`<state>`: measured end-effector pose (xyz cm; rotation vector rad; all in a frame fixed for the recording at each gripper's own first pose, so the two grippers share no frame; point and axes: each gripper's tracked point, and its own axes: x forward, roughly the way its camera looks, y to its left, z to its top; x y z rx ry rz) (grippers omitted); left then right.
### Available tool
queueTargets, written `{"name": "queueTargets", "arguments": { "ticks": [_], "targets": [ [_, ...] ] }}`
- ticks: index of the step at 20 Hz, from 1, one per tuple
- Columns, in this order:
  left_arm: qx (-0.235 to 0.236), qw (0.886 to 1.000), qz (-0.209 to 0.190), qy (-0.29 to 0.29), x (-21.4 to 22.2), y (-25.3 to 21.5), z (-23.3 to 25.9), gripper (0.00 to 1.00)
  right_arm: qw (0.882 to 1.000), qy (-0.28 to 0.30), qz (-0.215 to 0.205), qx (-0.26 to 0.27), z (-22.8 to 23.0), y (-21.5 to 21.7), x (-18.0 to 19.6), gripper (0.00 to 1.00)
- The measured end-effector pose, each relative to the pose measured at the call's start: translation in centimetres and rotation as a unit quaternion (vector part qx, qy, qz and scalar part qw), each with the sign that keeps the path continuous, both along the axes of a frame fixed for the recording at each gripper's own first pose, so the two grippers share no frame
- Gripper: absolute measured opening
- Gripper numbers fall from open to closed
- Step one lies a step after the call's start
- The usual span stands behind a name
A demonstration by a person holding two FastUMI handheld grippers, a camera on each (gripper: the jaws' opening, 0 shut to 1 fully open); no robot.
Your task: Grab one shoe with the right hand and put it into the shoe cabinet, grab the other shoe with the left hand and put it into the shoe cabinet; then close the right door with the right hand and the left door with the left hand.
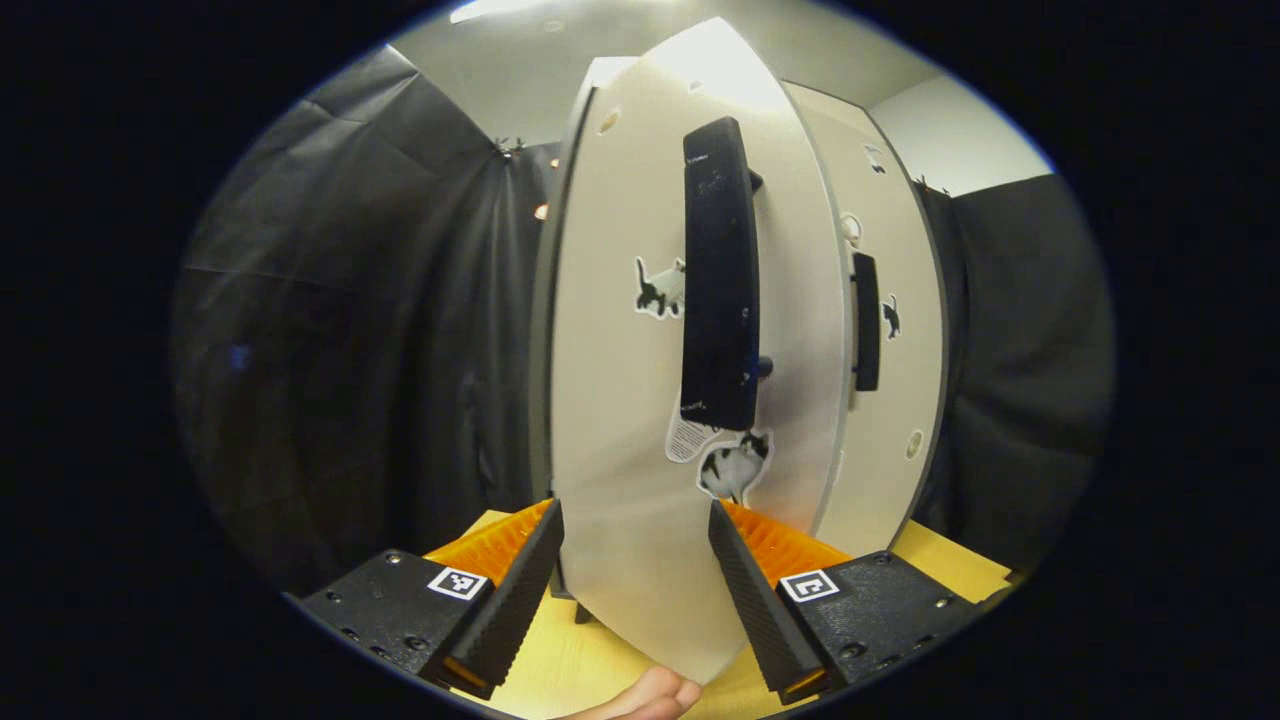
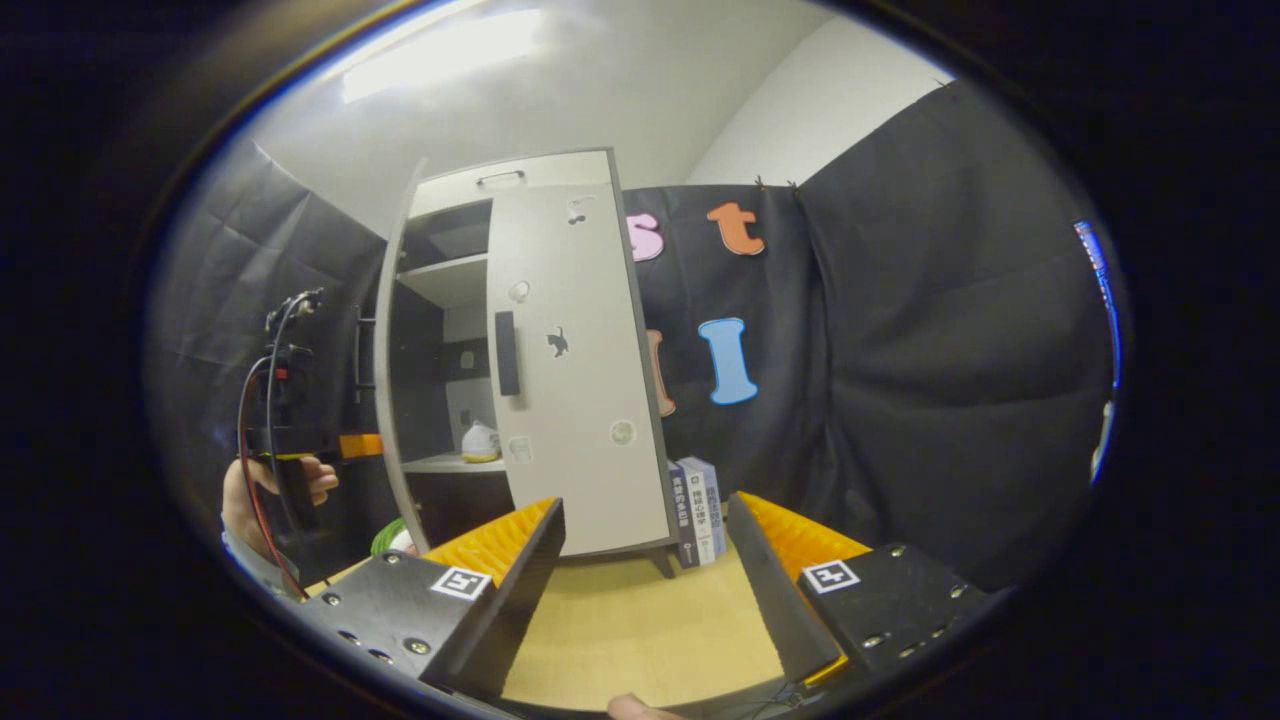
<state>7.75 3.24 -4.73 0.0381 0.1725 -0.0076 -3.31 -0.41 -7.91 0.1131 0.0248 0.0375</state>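
L door (image 1: 640, 400) ajar btwn spread hand-held gripper (image 1: 636, 575); shoe (image 2: 480, 442) prob. inside.

- A ceiling light (image 2: 440, 55) overhead gives bright, even lighting; glare whitens the top of the left door (image 1: 640, 330) straight ahead.
- Fisheye bends the cabinet's edges; the black cloth (image 1: 340, 330) stays dim, slightly soft.

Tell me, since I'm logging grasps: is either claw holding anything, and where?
Nothing is held. The left claw is open, the left door close ahead between its fingers; the right claw is open over the table.
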Motion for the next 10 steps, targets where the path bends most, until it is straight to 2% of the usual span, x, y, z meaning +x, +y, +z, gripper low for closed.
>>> {"name": "queueTargets", "arguments": {
  "ticks": [1, 3, 7, 9, 10],
  "targets": [
    [-0.005, 1.000, -0.013, 0.014, -0.6, -0.3, -0.6, 0.91, 1.000, 0.005, -0.001, 0.005, -0.2, 0.0, 0.1, 0.97],
    [-0.021, 0.999, -0.030, 0.035, -1.8, -0.5, -1.3, 0.95, 1.000, 0.013, -0.001, 0.009, -0.1, 0.3, 0.4, 0.97],
    [-0.039, 0.997, -0.030, 0.054, -3.8, -0.1, -2.7, 0.93, 1.000, 0.015, -0.012, -0.018, 0.4, 0.3, 0.4, 0.97],
    [-0.045, 0.997, -0.026, 0.061, -4.3, 0.4, -3.1, 0.99, 1.000, 0.016, -0.010, -0.015, 0.6, 0.8, 0.5, 0.98],
    [-0.046, 0.997, -0.022, 0.061, -4.7, 0.8, -2.9, 0.97, 1.000, 0.017, -0.004, -0.008, 0.7, 1.4, 0.5, 0.98]
  ]
}}
